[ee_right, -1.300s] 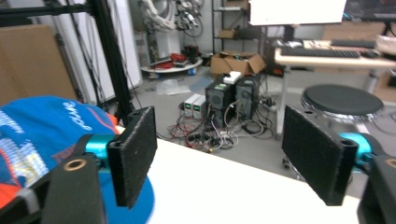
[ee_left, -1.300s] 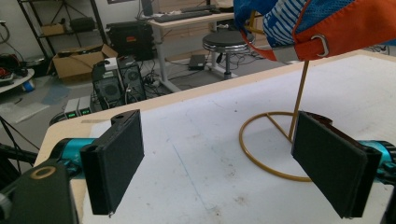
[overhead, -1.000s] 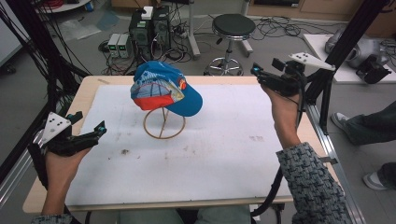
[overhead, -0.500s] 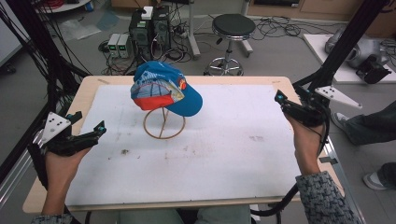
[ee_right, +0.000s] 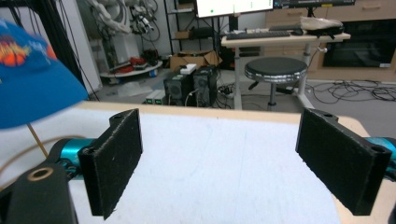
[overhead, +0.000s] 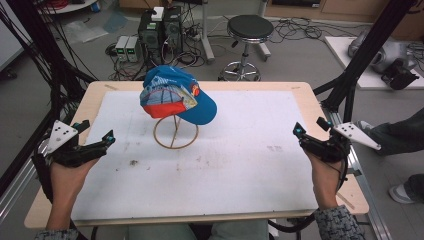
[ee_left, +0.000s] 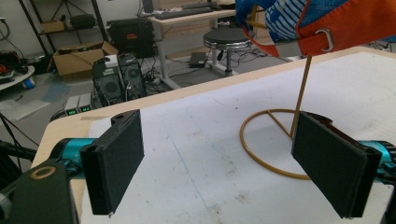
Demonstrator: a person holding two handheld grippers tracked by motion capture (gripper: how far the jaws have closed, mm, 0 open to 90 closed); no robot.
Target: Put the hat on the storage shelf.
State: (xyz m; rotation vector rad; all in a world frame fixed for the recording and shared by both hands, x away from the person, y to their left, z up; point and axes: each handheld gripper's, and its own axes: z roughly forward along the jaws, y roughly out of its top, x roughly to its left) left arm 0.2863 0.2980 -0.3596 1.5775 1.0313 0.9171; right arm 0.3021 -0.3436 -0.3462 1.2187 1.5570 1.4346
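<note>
Right gripper [overhead: 311, 130]: released, nothing between its pads; jaws have just been opening wider. It has dropped from above the bench's far right corner to low beside the right edge.
Left gripper [overhead: 95, 131]: released, empty, parked near the left edge, unmoved.
Cap [overhead: 176, 94]: blue and orange, perched on the gold wire stand [overhead: 175, 134] toward the far middle of the bench [overhead: 250, 170], same place as before.
Meaning: both grippers stand well apart from the cap; it looks placed and let go, the hands withdrawn.
</note>
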